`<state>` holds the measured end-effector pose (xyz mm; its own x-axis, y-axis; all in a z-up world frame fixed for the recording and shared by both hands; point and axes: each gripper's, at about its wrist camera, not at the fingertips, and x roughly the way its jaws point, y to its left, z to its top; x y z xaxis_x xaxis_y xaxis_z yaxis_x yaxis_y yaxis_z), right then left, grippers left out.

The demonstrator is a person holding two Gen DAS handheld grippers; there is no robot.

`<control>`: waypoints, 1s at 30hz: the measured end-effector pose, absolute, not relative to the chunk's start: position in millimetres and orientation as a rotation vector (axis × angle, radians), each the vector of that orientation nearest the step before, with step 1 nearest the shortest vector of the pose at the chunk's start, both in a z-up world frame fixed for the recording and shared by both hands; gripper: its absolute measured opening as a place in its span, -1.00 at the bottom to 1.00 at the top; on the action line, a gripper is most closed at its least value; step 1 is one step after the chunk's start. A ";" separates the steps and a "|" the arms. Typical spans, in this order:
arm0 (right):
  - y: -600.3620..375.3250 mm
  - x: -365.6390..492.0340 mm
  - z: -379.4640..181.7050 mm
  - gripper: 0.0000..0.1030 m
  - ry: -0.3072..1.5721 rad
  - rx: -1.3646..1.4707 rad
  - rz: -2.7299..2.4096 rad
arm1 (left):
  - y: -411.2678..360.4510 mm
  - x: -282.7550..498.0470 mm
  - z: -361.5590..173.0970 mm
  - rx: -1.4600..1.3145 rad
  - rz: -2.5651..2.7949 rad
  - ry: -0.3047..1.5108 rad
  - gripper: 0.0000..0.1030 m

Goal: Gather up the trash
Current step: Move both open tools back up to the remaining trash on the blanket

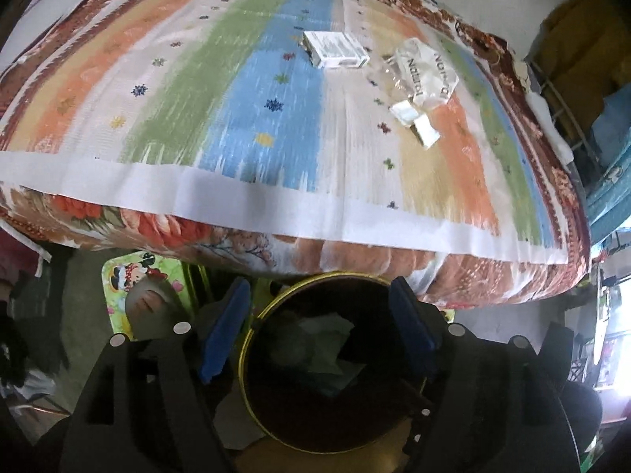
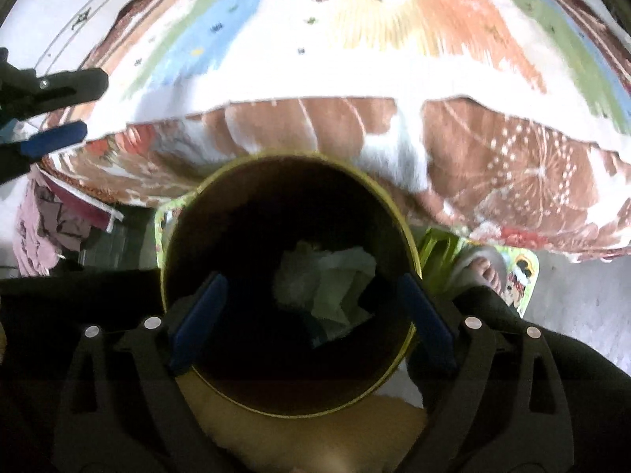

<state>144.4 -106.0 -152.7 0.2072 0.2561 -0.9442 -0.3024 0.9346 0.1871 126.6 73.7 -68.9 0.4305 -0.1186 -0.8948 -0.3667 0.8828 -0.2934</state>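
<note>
While the left wrist view looks steeply down, I see my left gripper (image 1: pixel 321 329) with its blue pads spread wide and nothing between them, poised over the round, dark, yellow-rimmed bin (image 1: pixel 252 358) on the floor by the bed. Crumpled pale paper (image 1: pixel 315 339) already lies in the bottom. Up on the striped, multicoloured bedspread (image 1: pixel 197 90) three pieces wait: a small white cardboard box (image 1: pixel 335 49), a crinkled clear plastic wrapper printed "Natural" (image 1: pixel 424 75), and a small folded silvery packet (image 1: pixel 418 122) just beside it. I judge the drop finished, so the good move is to lift clear of the rim before swinging toward the bed, and take the near packet first.

Through the right wrist view, my right gripper (image 2: pixel 311 327) also stands wide apart and empty, centred over the same bin, with the trash visible inside. A bare foot (image 2: pixel 483 270) rests on a cartoon-printed green stool (image 2: pixel 526 272) close to the bin, so I would steer away from it.
</note>
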 end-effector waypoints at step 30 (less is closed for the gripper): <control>-119.3 160.4 -54.2 0.83 0.946 -0.082 0.354 | 78.7 111.1 -5.1 -0.597 0.111 0.783 0.89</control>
